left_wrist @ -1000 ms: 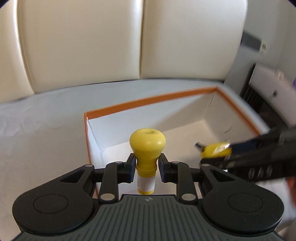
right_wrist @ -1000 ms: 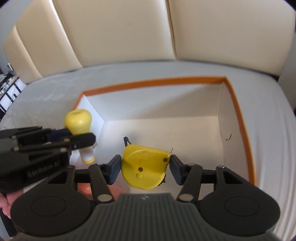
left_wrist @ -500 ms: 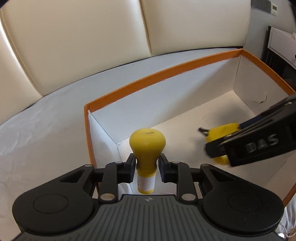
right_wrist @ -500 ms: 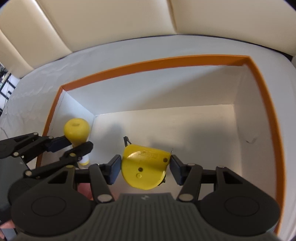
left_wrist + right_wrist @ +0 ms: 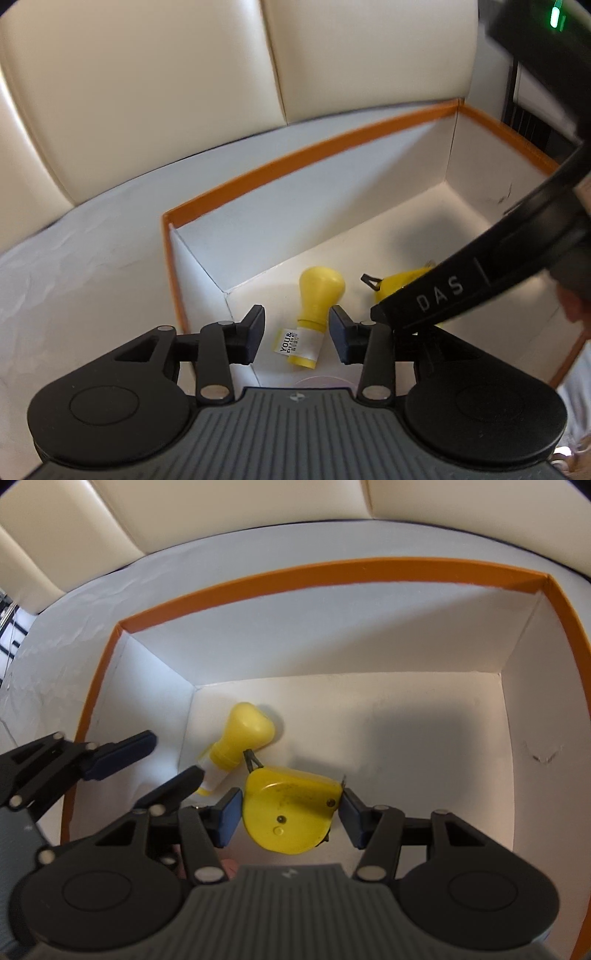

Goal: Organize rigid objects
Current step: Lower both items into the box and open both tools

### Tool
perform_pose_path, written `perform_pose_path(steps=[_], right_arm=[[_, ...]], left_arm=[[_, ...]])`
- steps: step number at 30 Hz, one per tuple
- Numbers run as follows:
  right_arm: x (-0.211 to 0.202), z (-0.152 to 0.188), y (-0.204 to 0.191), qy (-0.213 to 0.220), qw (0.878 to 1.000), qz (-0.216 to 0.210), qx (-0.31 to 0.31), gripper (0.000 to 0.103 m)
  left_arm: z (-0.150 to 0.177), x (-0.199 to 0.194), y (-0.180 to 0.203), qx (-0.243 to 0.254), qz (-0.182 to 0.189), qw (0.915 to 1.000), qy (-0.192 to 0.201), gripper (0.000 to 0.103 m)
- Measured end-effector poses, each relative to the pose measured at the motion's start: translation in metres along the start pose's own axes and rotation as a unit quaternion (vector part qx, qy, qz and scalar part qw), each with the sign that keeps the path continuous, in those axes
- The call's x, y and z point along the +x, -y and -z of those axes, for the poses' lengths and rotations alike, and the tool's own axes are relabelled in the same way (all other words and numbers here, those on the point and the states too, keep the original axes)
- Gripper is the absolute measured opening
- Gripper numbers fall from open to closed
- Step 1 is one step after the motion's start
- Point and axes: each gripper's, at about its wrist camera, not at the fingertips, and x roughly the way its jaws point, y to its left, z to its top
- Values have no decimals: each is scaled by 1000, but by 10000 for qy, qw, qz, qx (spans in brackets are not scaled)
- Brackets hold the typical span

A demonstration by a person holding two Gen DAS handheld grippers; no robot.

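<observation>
The left gripper [image 5: 297, 334] is seen w/ jaws spread wide; nothing is held. The yellow bulb-shaped bottle [image 5: 314, 310] is lying on its side on the box floor below the gap, clear of both pads, bulb end pointed away from the camera, white labelled end nearest.

The right gripper [image 5: 291, 814] is set around the yellow tape measure [image 5: 290, 810]. The right pad is touching or v. nearly touching the casing's corner; the left pad is just beside the casing's left edge. Whether a firm grip is kept can't be told. The casing is low in the box, near the front, just right of the bottle [image 5: 240, 738].

The orange-rimmed white box [image 5: 295, 162] is resting on a white sheet [image 5: 81, 266], w/ cream cushions [image 5: 147, 92] behind.

Shown only in the left wrist view: the bottle's label text, and the right gripper's side marked "DAS", which is hiding most of the tape measure [image 5: 404, 280]. Shown only in the right wrist view: the full tape measure face w/ its screws, its black hook almost at the bottle's neck, all of the box floor, and the left gripper's [image 5: 159, 758] blue pads spread over the box's left wall.
</observation>
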Motion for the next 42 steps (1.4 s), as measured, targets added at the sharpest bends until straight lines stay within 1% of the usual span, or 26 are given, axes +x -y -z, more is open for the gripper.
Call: perform_pose_path(steps=[2,3,6,8,11,13,15,17,19,20,22,24,28,33,36,38,39,40,42], right_arm=[[2,-2,2,-51,9999,-33,104,57],[3,-3,2,-94,9999,-37,140,57],[12,-7,-1,-233,9996,-12,161,57],[17,-7,-5,-310,9995,-2,115,57],[24,-10,-15,-236,9995,192,8,57],[29,-16,-21,-272,9993,256,-32,57],[33,-21,-27,-268,9995,164,-66,57],[37,-26,-35,-274,9991,303,-142,57],[43,-28,-43,-334,9988,297,-193,56],[46,-28,-45,-392,9987,294,-165,56],[51,-27,-47,-487,9984,248,-155,56],[55,-25,-49,-558,9979,278,-162,56],[55,-26,-50,-561,9977,354,-124,53],[49,-25,-47,-534,9978,377,-105,53],[40,-23,-43,-447,9982,383,-118,53],[30,-21,-41,-365,9988,304,-119,54],[25,-18,-40,-311,9990,298,-127,54],[27,-22,-47,-239,9992,290,-145,54],[14,-15,-46,-61,9992,290,-255,54]], left_arm=[[2,-10,-13,-316,297,9989,153,52],[2,-15,-21,-543,401,9975,216,55],[2,-32,-43,-1225,399,9904,498,55],[3,-39,-55,-1664,506,9824,685,54],[5,-43,-67,-2099,619,9724,813,54],[7,-45,-72,-2263,670,9681,837,54],[7,-43,-71,-2284,658,9677,834,54],[6,-39,-68,-2221,644,9697,789,54],[8,-36,-66,-2219,652,9698,771,49],[9,-36,-68,-2259,694,9688,749,48],[11,-33,-69,-2304,792,9669,754,48],[11,-33,-69,-2267,831,9676,734,48],[12,-32,-69,-2271,877,9674,703,48],[12,-31,-68,-2229,858,9687,677,48],[11,-29,-67,-2229,838,9689,677,48],[10,-31,-66,-2215,837,9690,700,48],[10,-33,-65,-2207,847,9690,724,48],[9,-35,-65,-2212,860,9685,756,48],[10,-43,-63,-2249,898,9663,868,48]])
